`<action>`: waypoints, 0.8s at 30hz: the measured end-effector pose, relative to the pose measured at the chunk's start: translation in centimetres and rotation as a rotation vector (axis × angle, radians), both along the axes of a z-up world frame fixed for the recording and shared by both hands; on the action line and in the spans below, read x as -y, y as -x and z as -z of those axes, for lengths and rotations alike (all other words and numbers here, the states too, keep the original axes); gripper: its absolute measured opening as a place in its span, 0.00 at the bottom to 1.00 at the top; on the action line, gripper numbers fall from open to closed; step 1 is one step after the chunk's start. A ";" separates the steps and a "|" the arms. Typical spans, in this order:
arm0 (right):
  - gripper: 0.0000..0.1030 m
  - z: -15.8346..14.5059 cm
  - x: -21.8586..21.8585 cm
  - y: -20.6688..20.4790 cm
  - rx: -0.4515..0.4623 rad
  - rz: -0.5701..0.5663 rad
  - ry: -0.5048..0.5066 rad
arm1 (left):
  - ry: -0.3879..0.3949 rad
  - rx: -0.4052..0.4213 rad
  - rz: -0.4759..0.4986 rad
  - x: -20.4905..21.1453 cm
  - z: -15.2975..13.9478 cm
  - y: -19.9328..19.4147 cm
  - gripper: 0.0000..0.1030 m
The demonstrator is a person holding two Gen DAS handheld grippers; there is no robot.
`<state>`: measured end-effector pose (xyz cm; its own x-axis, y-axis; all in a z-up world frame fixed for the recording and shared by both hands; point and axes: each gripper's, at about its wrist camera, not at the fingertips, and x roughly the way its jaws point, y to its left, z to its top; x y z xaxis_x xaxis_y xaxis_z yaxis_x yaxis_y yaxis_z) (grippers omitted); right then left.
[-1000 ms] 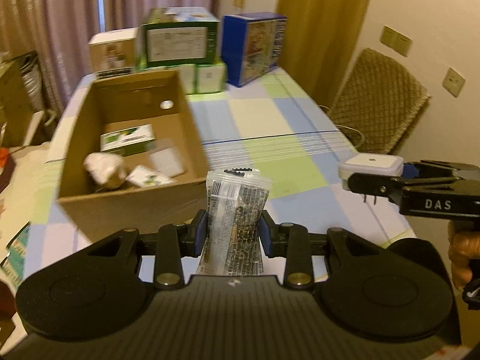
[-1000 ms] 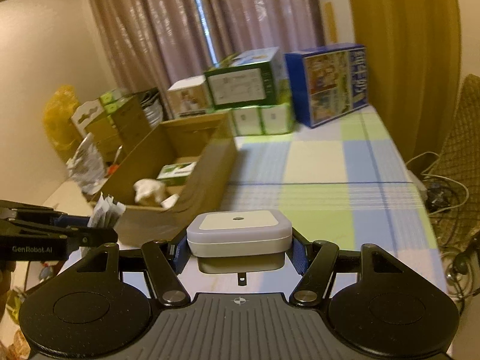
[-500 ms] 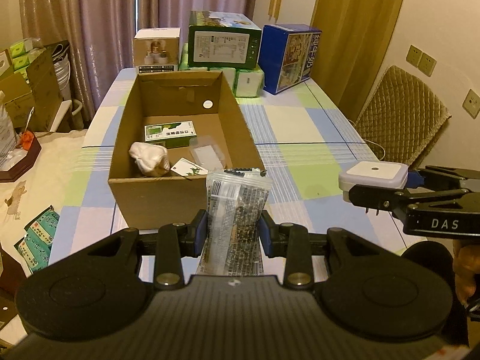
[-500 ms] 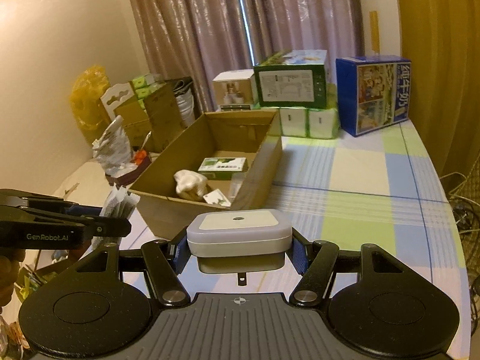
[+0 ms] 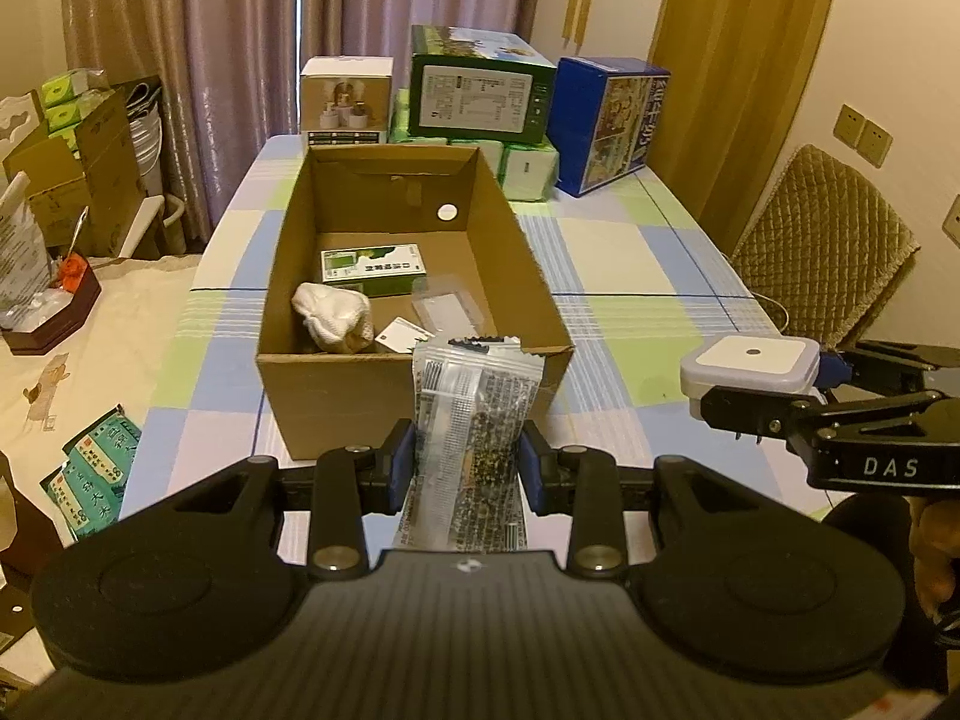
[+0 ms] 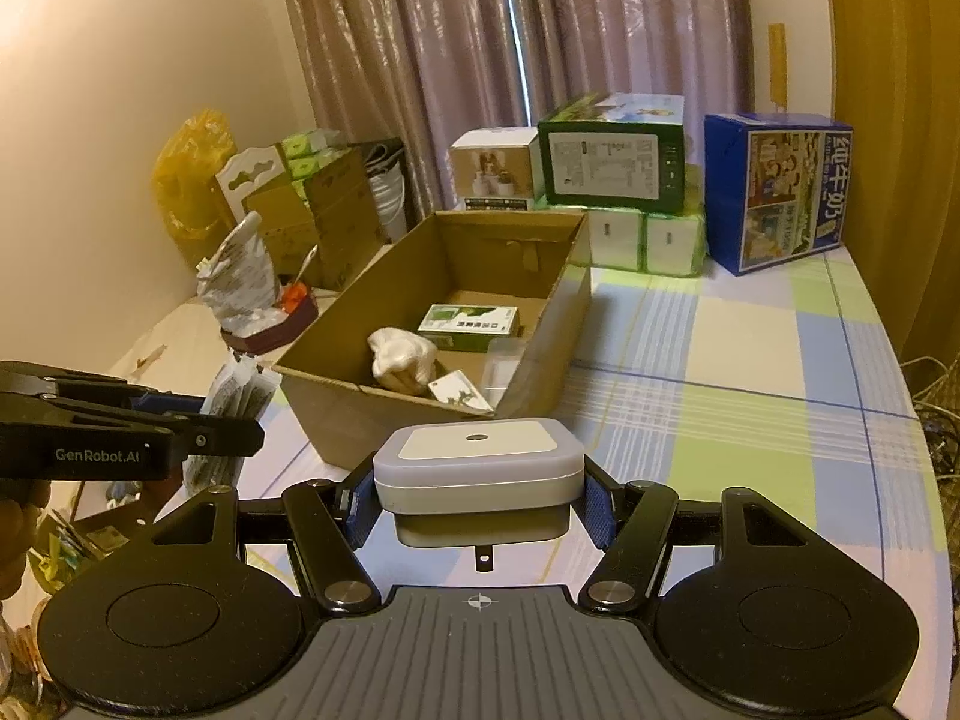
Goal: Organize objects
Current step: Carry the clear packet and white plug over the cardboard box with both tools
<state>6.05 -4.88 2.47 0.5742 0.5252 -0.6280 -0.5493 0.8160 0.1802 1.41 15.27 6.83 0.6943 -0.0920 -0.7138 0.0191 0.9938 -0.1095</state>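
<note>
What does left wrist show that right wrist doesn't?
Left wrist only: the quilted chair, wall switches and green packets on the floor.

Right wrist only: the yellow bag by the wall.

Both: the cardboard box holding the white cloth and green carton, the left claw shut on the sachet, and the right claw shut on the white plug-in device.

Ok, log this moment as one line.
left gripper: shut on clear printed sachet | right gripper: shut on white square plug-in device | both short of open brown cardboard box
</note>
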 end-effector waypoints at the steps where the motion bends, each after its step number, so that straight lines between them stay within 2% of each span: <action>1: 0.60 0.1 -0.2 -0.1 -0.001 -0.003 0.001 | -0.003 -0.001 -0.002 -0.2 0.0 -0.1 0.29; 12: 0.60 0.4 -2.4 -1.7 -0.004 -0.038 0.003 | -0.034 0.003 -0.024 -2.0 -0.4 -1.9 0.30; 24: 0.60 0.3 -5.3 -5.4 0.013 -0.065 0.010 | -0.065 -0.005 -0.019 -3.9 -0.4 -6.5 0.30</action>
<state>11.40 0.41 2.19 0.5471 0.5554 -0.6263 -0.6035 0.7802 0.1646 7.87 19.13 7.25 0.6917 -0.0324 -0.7215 0.0000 0.9990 -0.0449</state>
